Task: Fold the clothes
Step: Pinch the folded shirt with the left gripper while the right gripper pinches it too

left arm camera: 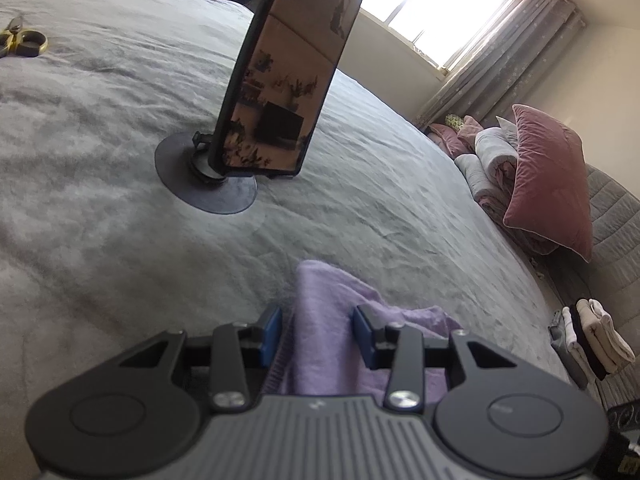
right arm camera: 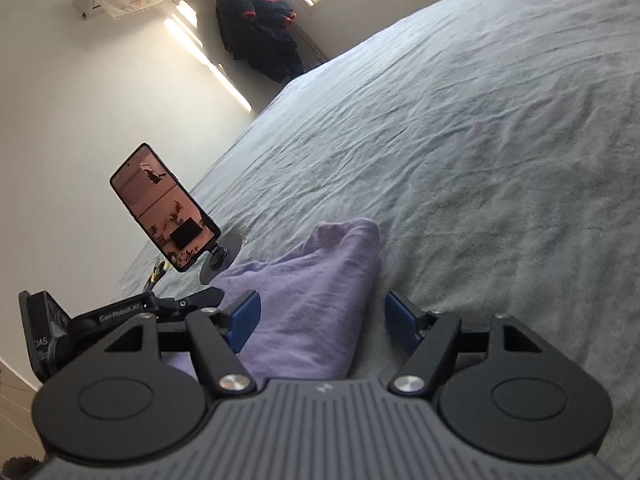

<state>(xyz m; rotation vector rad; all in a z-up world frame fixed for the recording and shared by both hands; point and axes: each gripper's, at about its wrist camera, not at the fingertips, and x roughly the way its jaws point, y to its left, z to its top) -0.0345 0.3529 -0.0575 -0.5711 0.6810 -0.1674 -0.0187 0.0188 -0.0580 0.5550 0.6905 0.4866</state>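
So the lilac garment (left arm camera: pixel 320 320) is lying bunched up on the grey bedspread (left arm camera: pixel 120 160), near the edge where both grippers are working. The left gripper (left arm camera: pixel 318 330) is sitting with its jaws partly open and a raised fold of the cloth is standing right between the blue pads (left arm camera: pixel 272 330). The pads look close to the fabric on both sides, but I honestly can't tell if they're actually pinching it or just bracketing it.

The right gripper (right arm camera: pixel 322 320) is hanging over the same garment from the other side, jaws spread wide. The cloth is lying under and against the left-hand pad, while the right-hand pad is hovering over bare bedspread, so nothing's gripped there.

Other stuff around: a phone (left arm camera: pixel 288 80) is propped upright on a round-base stand (left arm camera: pixel 200 176) in the middle of the bed, scissors (left arm camera: pixel 20 38) are lying further off, a pink pillow (left arm camera: pixel 548 176) is leaning against rolled blankets by the window, and a small stack of folded clothes (left arm camera: pixel 592 336) is sitting near the headboard side.
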